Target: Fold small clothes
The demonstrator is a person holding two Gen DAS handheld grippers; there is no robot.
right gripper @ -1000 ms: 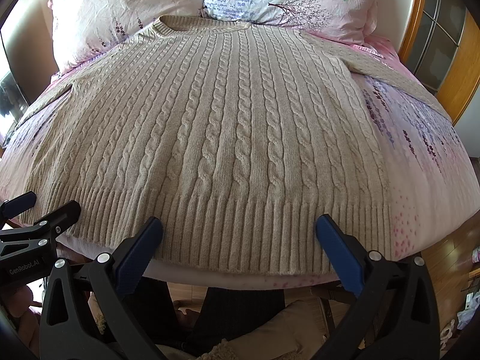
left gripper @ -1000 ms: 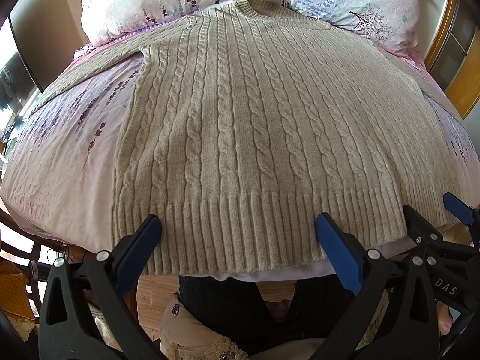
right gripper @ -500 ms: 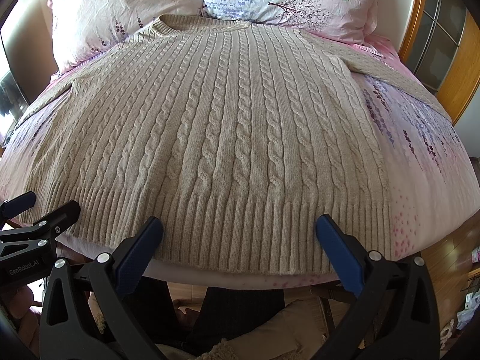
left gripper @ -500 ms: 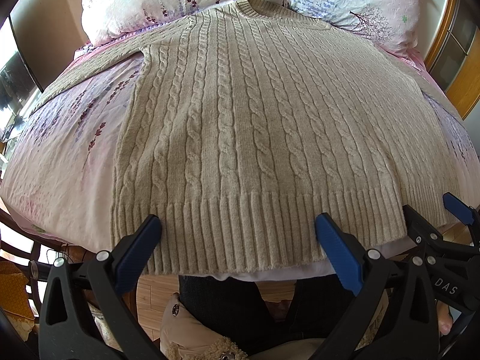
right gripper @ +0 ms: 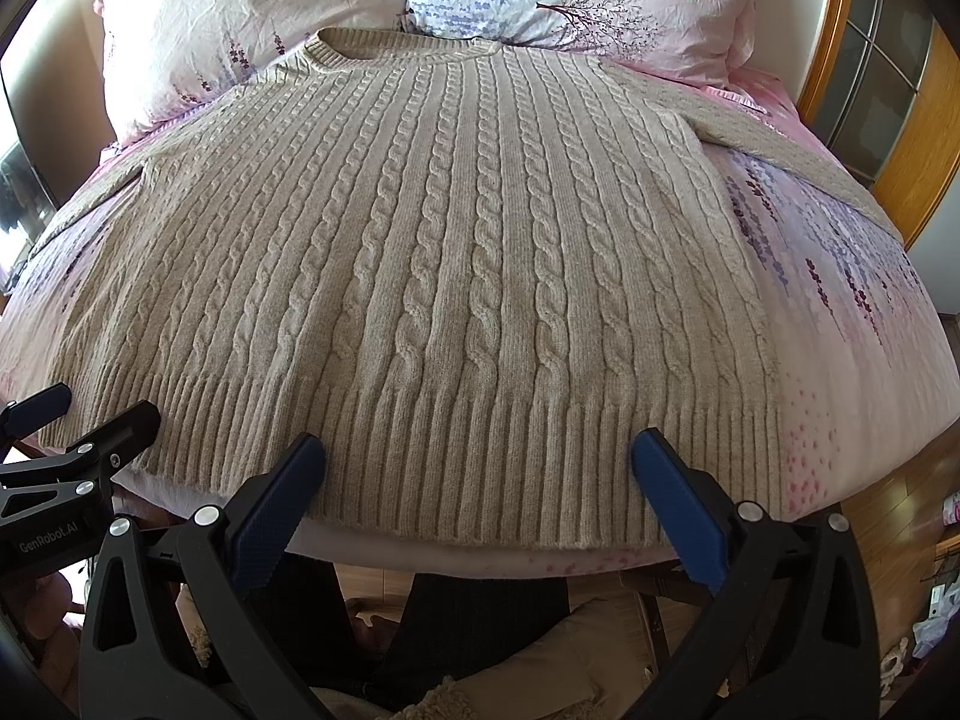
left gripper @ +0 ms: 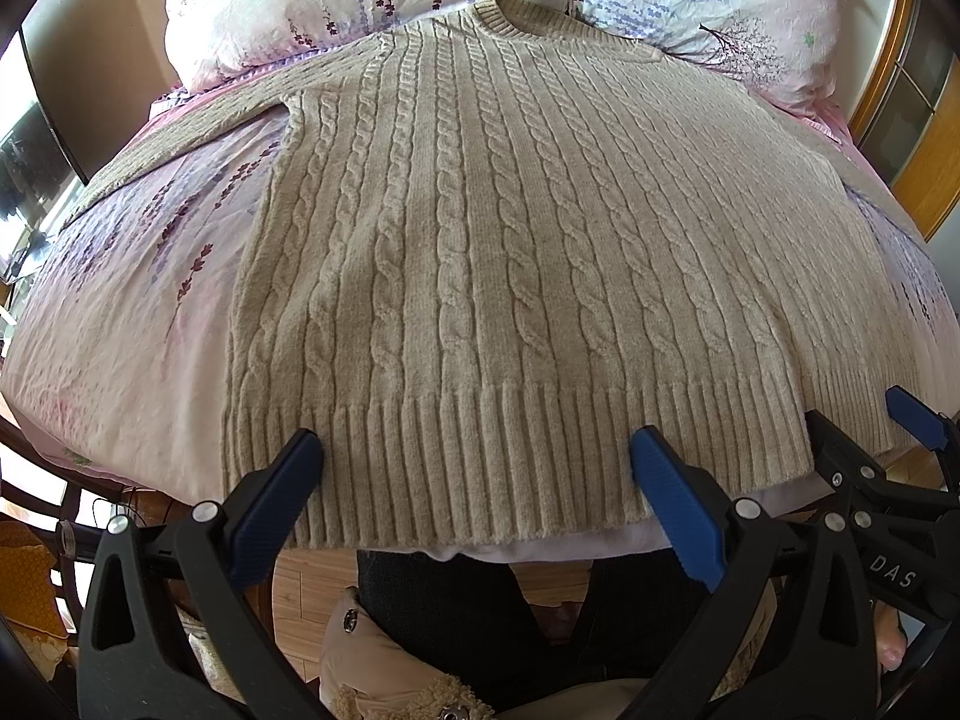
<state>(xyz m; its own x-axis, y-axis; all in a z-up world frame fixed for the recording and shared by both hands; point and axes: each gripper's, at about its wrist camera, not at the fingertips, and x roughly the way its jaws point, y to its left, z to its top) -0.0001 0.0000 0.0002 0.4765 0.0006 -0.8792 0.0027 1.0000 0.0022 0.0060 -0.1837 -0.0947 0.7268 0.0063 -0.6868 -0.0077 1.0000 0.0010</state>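
A beige cable-knit sweater (left gripper: 510, 252) lies flat and spread out on a pink floral bed, neck toward the pillows, ribbed hem at the near edge; it also shows in the right wrist view (right gripper: 432, 276). My left gripper (left gripper: 474, 450) is open and empty, hovering just over the hem's left half. My right gripper (right gripper: 477, 450) is open and empty over the hem's right half. Each gripper shows at the edge of the other's view: the right gripper (left gripper: 870, 438) and the left gripper (right gripper: 78, 420). Both sleeves stretch out sideways.
Two floral pillows (right gripper: 570, 6) lie at the head of the bed. The bedsheet (left gripper: 120, 312) shows left of the sweater and the sheet (right gripper: 852, 324) right of it. A wooden frame (right gripper: 912, 138) stands at far right. The person's legs (left gripper: 480, 612) are below the bed edge.
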